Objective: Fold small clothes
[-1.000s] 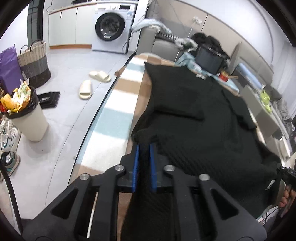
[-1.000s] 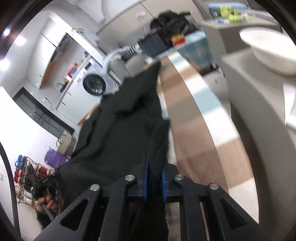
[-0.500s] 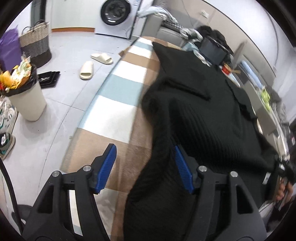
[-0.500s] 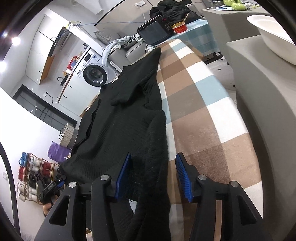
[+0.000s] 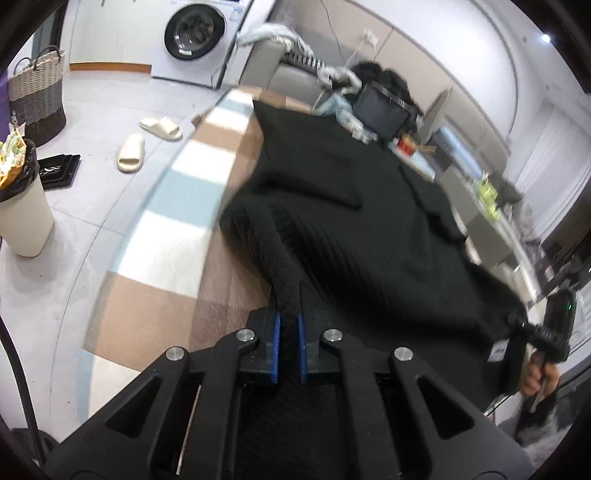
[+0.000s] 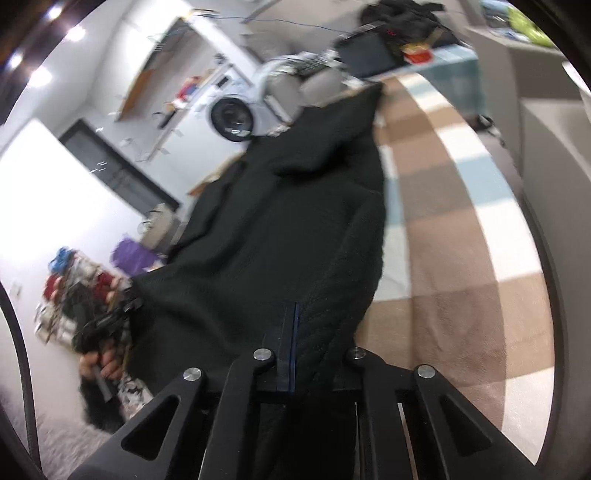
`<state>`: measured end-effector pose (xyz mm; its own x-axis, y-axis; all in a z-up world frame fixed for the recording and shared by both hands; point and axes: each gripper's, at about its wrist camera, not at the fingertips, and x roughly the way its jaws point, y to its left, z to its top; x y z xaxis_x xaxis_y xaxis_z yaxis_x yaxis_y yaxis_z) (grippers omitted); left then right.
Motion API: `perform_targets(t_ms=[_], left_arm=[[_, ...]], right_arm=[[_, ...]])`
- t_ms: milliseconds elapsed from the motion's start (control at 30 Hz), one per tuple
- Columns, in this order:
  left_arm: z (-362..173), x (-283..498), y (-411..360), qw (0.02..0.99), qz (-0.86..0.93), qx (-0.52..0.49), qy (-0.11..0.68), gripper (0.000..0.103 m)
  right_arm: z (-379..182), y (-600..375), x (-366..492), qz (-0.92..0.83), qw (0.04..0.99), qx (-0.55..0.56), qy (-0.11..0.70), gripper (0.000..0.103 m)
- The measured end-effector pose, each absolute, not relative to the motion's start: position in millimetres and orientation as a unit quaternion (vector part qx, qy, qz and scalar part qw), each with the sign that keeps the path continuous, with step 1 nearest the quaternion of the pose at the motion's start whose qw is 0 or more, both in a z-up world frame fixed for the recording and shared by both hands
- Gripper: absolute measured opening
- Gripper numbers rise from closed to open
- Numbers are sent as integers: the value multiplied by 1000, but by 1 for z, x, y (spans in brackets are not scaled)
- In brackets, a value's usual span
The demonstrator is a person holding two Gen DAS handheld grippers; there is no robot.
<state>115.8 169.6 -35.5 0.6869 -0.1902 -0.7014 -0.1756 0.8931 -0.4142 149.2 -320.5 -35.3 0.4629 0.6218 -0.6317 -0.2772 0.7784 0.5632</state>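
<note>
1. Pinching the near hem, your left gripper (image 5: 289,334) has just closed its blue pads on a raised ridge of the black knit sweater (image 5: 362,221), and the fabric is visibly caught between them.
2. Your right gripper (image 6: 295,350) has likewise just closed on the other near edge of the same sweater (image 6: 288,221); cloth covers one finger, so you see only a single blue pad edge, but the knit bunches right at the jaws and reads as held.
3. The sweater lies spread lengthwise along the checked tablecloth (image 5: 166,236), its far end reaching toward the sofa, both near corners in your grippers.
4. Expect it to handle as soft, thick and floppy: it will sag between your two holds and drag on the cloth, not slide cleanly. It looks fairly heavy for a garment, so a shallow pinch could slip.
5. Take hold well inside the ribbed edge, as now, and keep both corners level when you lift, judging by the drape.
6. Count: one sweater, two grippers, two slippers (image 5: 146,142) on the floor, one washing machine (image 5: 195,33).
</note>
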Motion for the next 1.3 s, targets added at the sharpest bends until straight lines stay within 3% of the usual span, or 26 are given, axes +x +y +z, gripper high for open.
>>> perform_targets(t_ms=[100,200,333,400,567,633,667,700,767,1100,1300], left_arm=[[-19,106,177,895,-10,-245,373,5],[-15,101,181,895,-9,-247,371,5],[-16,98,187,893,-2,-251,374,5],[-15,96,191,893,3,-255,372,5],[-17,101,193,892,12,-252,375,5],[-20,101,192,890,16,-252,379,5],[-22,101,192,889,17,-252,381,5],[-23,101,192,889,19,-251,382,5],[-24,102,191,889,20,-251,383,5],[-12,136,203,900,25,-279,334,5],[-23,193,212,897,35,-287,335,5]], right_arm=[[-20,-332,143,281,841,205,414,10],[-33,-341,148,248,832,204,452,11],[-57,-343,150,212,812,195,508,26],[-60,-343,150,212,810,199,510,43],[-62,-341,150,213,812,191,508,46],[-64,-341,150,208,816,181,508,45],[-64,-340,150,209,816,177,509,37],[-65,-337,152,212,813,169,516,23],[-64,-332,152,215,812,160,518,8],[-17,-358,169,200,871,287,344,5],[-20,-356,210,126,886,297,333,5]])
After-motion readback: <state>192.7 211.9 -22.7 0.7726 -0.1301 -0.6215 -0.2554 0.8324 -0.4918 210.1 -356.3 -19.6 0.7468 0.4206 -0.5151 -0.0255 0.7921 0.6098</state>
